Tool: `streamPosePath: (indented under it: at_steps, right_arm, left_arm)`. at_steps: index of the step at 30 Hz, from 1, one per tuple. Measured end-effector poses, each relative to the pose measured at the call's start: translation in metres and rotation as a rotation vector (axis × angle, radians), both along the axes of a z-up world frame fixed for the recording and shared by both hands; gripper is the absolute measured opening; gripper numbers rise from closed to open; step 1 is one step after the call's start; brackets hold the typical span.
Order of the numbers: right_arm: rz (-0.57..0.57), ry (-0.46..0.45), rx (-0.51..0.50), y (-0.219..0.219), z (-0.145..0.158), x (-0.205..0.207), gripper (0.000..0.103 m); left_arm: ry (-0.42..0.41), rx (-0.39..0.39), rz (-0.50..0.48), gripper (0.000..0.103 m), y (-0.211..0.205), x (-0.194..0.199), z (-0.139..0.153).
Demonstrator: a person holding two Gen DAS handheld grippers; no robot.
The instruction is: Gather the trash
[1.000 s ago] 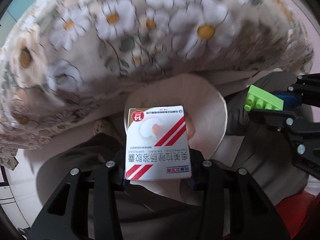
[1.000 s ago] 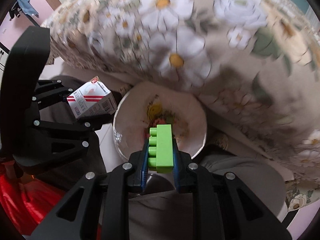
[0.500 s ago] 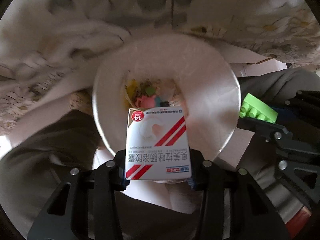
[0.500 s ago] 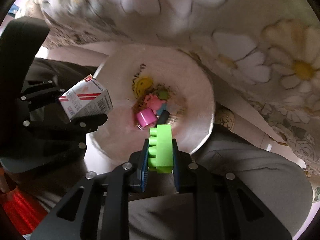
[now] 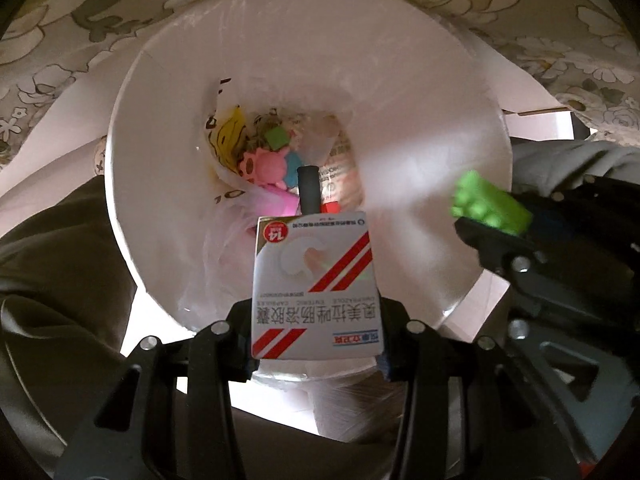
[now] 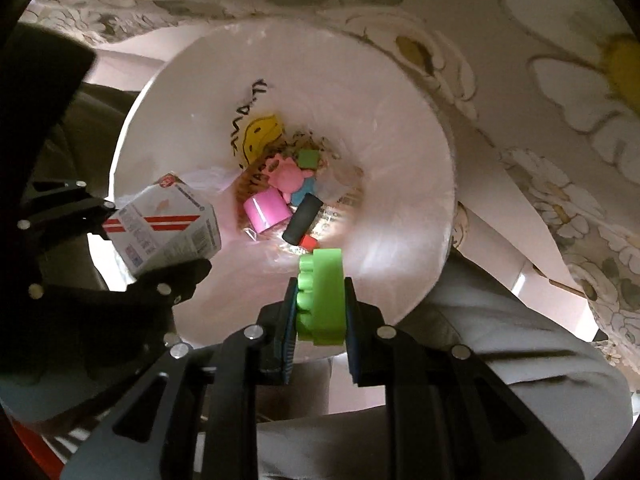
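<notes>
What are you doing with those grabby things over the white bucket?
I'm picking up trash. The left tongs are squeezing a white medicine box, and the right tongs are squeezing a green toy brick. Both are held over the open white bin, which has a plastic bag inside. A pink cylinder, a black tube and other small bits already lie at the bottom. Nothing has been dropped yet.

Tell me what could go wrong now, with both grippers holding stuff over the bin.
The box sits close to the bin's near rim, so a release could tip it outside. The left gripper and right gripper crowd each other and might collide. The brick may bounce off the pile.
</notes>
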State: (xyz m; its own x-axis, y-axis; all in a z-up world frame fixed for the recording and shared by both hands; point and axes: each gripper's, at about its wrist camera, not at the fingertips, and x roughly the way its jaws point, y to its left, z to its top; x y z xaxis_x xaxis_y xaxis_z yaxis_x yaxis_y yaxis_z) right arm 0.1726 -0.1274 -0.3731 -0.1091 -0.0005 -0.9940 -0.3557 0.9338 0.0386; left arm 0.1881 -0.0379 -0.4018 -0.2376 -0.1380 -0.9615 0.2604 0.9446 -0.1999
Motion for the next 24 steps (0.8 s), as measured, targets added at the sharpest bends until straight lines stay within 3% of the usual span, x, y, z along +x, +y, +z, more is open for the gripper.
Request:
streamPosePath:
  at_steps: [5, 13, 18, 24]
  right_arm:
    - [-0.023, 0.001, -0.02, -0.003, -0.003, 0.001, 0.032]
    - [-0.036, -0.034, -0.007, -0.005, 0.01, 0.002, 0.033]
    - [-0.035, -0.108, 0.016, -0.008, 0.036, -0.002, 0.04]
    - [-0.009, -0.229, 0.074, -0.012, 0.094, -0.018, 0.043]
  left_arm:
    - [0.004, 0.025, 0.015, 0.053, 0.001, 0.001, -0.006]
    - [-0.026, 0.03, 0.016, 0.054, 0.0, 0.0, -0.002]
    - [-0.102, 0.025, 0.007, 0.054, 0.003, -0.004, 0.034]
    - [-0.29, 0.025, -0.015, 0.054, 0.015, -0.012, 0.111]
